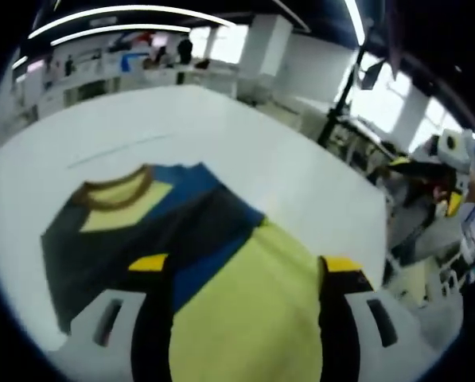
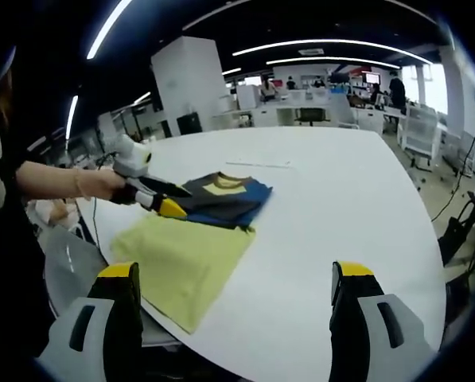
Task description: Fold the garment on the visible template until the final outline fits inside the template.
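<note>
The garment lies on the white table [image 2: 356, 199]. Its upper part [image 1: 142, 231] is dark grey and blue, with a brown collar [image 1: 118, 191] and a pale yellow panel. Its yellow-green lower part [image 2: 181, 259] spreads toward the table's near edge. My left gripper [image 1: 245, 267] is open, jaws wide apart over the yellow-green cloth [image 1: 253, 302]. In the right gripper view the left gripper [image 2: 167, 200], held by a hand, reaches the garment's dark part [image 2: 221, 199] from the left. My right gripper [image 2: 235, 274] is open above the table's near edge with nothing between its jaws. It also appears in the left gripper view as the right gripper [image 1: 428, 163], off to the right.
A thin line [image 2: 261, 165] marks the table just beyond the collar. The table is round-edged, with bare white surface to the right of the garment. Chairs, desks and several people stand in the office behind.
</note>
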`<state>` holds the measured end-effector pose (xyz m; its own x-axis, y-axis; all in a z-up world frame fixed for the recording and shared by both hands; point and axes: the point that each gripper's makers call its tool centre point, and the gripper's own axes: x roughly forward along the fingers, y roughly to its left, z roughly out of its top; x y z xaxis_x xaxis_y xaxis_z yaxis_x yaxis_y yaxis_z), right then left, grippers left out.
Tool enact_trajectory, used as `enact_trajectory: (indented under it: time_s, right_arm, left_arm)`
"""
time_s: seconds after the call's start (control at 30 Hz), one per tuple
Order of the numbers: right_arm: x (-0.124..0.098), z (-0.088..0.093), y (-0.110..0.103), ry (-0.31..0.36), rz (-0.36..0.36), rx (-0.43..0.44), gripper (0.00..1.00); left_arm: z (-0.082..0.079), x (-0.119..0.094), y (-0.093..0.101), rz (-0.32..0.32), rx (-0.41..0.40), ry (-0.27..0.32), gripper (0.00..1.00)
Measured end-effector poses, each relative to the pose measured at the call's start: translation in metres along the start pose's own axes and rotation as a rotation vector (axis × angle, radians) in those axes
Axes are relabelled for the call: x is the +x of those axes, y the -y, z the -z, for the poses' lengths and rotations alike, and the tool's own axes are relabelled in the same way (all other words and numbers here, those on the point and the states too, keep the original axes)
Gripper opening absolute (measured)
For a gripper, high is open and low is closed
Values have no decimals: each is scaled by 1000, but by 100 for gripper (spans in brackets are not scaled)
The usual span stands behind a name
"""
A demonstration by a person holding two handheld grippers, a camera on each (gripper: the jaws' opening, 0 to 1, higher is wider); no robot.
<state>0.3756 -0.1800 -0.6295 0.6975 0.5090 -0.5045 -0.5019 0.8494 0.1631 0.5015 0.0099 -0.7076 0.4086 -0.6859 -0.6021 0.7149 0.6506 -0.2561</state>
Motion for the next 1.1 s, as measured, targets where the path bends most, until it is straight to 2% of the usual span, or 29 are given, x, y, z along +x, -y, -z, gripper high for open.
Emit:
enact_trajectory:
  time_s: [0.13,0.3,0.67,1.1]
  right_arm:
    - [2,1,2,-4,1,4,100]
    - [6,-1,2,-5,-4,1,100]
    - [13,-1,4,-12,-12,4,100]
    - [17,5,7,-17,-9,22,100]
  left_arm:
    - [0,17,-5,6,-6,-4,66]
    - [-4,28,-10,5,-19,6,62]
    - [-9,47,-22,-12,-23,16,52]
    - [-12,62,-22,-19,24,35,39]
